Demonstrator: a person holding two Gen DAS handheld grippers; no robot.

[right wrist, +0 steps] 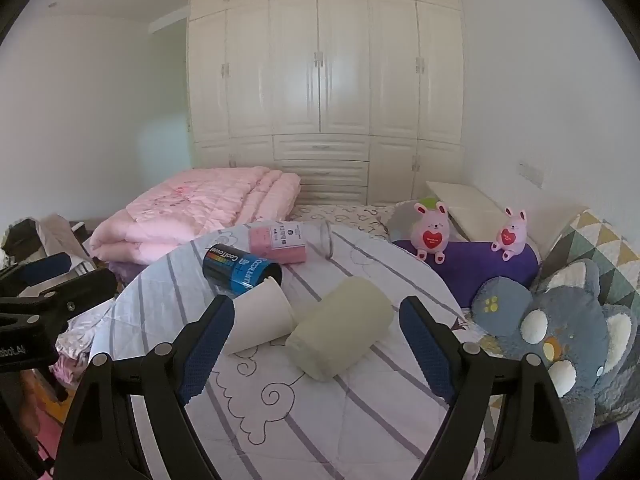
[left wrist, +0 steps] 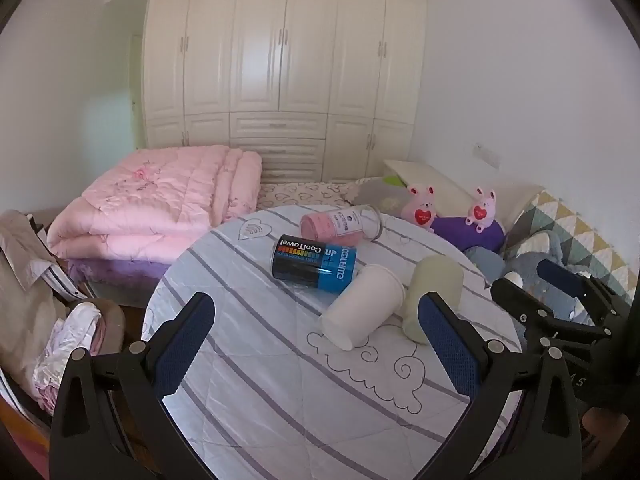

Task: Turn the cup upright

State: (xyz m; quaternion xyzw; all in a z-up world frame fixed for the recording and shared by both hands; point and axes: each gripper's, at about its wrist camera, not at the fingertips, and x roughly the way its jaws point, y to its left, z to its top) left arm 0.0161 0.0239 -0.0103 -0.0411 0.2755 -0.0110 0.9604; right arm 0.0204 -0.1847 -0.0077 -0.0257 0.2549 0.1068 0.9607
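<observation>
A white paper cup (left wrist: 362, 306) lies on its side on the round striped table (left wrist: 260, 360), mouth pointing away. A pale green frosted cup (left wrist: 434, 296) lies on its side just right of it. In the right wrist view the white cup (right wrist: 260, 318) and the green cup (right wrist: 342, 330) lie between my fingers' line of sight. My left gripper (left wrist: 316, 312) is open and empty, short of the cups. My right gripper (right wrist: 316, 316) is open and empty, near the green cup; it also shows at the right of the left wrist view (left wrist: 560, 300).
A blue and black CoolTowel can (left wrist: 314, 262) and a pink-filled clear jar (left wrist: 342, 222) lie on their sides farther back. A pink quilt (left wrist: 160, 204) is behind left. Pink plush rabbits (right wrist: 432, 230), a purple cushion (right wrist: 480, 264) and a grey plush toy (right wrist: 560, 332) crowd the right.
</observation>
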